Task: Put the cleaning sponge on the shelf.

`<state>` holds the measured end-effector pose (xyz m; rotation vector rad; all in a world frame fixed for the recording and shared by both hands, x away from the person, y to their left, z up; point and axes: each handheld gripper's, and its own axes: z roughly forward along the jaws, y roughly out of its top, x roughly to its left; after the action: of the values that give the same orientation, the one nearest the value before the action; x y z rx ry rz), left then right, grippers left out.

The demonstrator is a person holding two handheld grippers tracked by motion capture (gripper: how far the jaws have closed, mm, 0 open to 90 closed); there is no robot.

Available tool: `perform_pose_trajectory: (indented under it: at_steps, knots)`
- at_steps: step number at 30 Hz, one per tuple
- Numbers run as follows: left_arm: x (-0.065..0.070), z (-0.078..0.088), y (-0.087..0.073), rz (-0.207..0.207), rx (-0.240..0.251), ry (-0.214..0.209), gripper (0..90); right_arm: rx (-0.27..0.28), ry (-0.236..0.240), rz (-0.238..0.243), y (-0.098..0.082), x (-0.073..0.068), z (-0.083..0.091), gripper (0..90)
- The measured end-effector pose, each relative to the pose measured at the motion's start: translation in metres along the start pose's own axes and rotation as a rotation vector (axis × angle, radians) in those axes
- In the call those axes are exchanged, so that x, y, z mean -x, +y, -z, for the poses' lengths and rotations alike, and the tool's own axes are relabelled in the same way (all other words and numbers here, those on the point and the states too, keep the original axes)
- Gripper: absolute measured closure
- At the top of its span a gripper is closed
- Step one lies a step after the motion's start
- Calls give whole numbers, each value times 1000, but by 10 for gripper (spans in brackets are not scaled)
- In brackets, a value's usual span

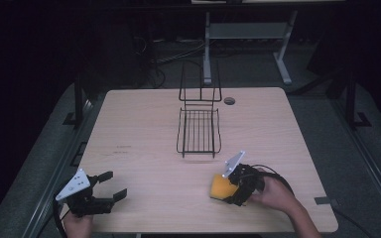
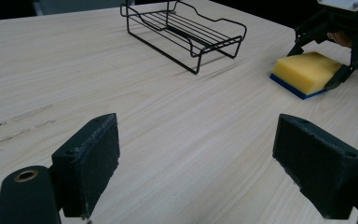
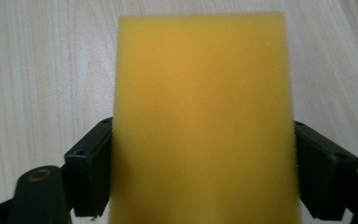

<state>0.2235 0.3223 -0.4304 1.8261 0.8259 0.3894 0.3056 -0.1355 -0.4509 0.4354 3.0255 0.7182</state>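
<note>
On the pale wooden table (image 1: 144, 129), the right gripper (image 1: 230, 186) pinches a yellow blue-backed rectangular sponge (image 1: 222, 188) at near right, while the left gripper (image 1: 110, 191) sits spread at near left.

The table (image 1: 144, 124) is pale wood grain, smooth and matt. At twelve o'clock on it stands a rack (image 1: 199, 130) of thin black wire, faintly glossy. The sponge (image 3: 200, 116) is soft yellow foam, finely porous, with a blue base layer. The left gripper (image 2: 205, 158) has matt black plastic jaws with rough-edged pads.
</note>
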Motion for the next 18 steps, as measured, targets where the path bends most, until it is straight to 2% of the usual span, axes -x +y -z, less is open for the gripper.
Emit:
perform_pose_trajectory:
  at_steps: [14, 18]
  knots:
    - [0, 0, 0, 0, -1, 0, 140, 11, 7, -2, -1, 1, 4, 213]
    - [0, 0, 0, -5, -1, 0, 140, 1, -5, 14, 3, 0, 8, 213]
